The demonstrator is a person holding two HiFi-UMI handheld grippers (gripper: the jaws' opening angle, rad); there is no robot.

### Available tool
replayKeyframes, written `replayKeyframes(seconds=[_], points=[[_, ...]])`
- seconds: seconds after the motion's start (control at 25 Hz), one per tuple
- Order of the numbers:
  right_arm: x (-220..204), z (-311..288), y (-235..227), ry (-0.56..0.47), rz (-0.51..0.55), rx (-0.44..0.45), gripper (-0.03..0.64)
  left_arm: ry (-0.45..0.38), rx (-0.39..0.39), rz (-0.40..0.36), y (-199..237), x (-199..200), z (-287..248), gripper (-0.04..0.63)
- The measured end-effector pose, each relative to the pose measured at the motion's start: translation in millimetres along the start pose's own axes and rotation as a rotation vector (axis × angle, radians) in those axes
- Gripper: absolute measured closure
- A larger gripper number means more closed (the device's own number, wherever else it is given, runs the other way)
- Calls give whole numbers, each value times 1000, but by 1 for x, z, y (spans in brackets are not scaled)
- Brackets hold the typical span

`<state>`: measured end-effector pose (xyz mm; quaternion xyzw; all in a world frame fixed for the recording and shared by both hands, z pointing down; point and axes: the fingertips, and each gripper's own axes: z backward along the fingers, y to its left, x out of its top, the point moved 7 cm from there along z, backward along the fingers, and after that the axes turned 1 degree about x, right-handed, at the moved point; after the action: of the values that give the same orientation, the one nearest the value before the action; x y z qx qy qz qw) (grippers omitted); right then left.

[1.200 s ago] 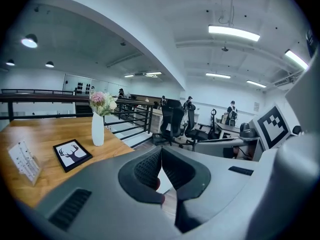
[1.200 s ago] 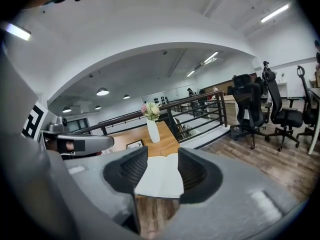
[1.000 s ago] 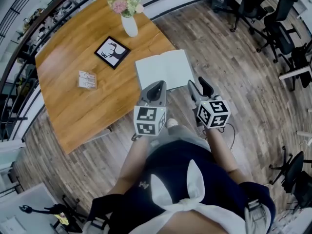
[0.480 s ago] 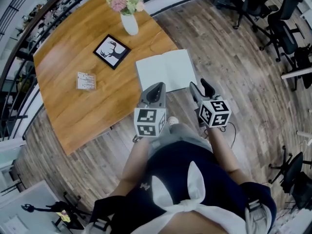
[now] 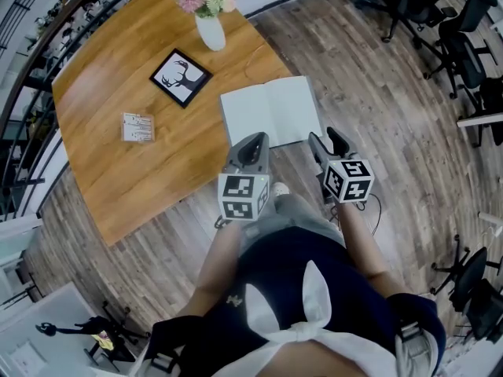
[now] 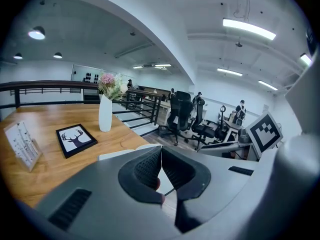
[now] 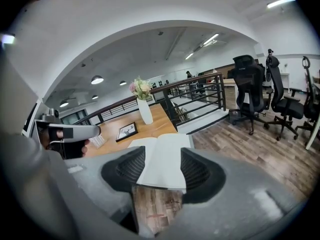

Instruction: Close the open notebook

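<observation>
The open notebook (image 5: 271, 112) lies flat with white pages up, on the corner of the wooden table (image 5: 102, 171) nearest me. My left gripper (image 5: 253, 140) hovers just short of its near edge, jaws shut with nothing in them. In the left gripper view, a strip of the notebook (image 6: 121, 151) shows past the left gripper (image 6: 161, 156). My right gripper (image 5: 324, 137) is at the notebook's near right corner, not touching it. Its jaws have just been opening and nothing is between them. In the right gripper view, the notebook (image 7: 165, 149) lies ahead, framed by the right gripper (image 7: 162, 159).
A white vase of flowers (image 5: 208, 30), a framed deer picture (image 5: 181, 78) and a small card stand (image 5: 137, 127) sit further back on the table. Office chairs (image 5: 456, 45) stand on the wood floor to the right. A railing runs behind the table.
Both grippers have sunk a little toward the notebook's near edge. The right gripper's jaws stand slightly wider. The notebook has not moved.
</observation>
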<state>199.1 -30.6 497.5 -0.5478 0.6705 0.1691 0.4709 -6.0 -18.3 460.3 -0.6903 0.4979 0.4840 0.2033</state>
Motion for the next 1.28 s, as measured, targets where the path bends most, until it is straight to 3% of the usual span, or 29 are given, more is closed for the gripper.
replayKeyframes(seconds=[0.52,1.28], points=[[-14,-22,-20,51,-18,-13,397,43,9,4,6,-12,-18,577],[-33,-52,-43,154,-73,-30,383,94,-37,-7,25,-16,-39,577]])
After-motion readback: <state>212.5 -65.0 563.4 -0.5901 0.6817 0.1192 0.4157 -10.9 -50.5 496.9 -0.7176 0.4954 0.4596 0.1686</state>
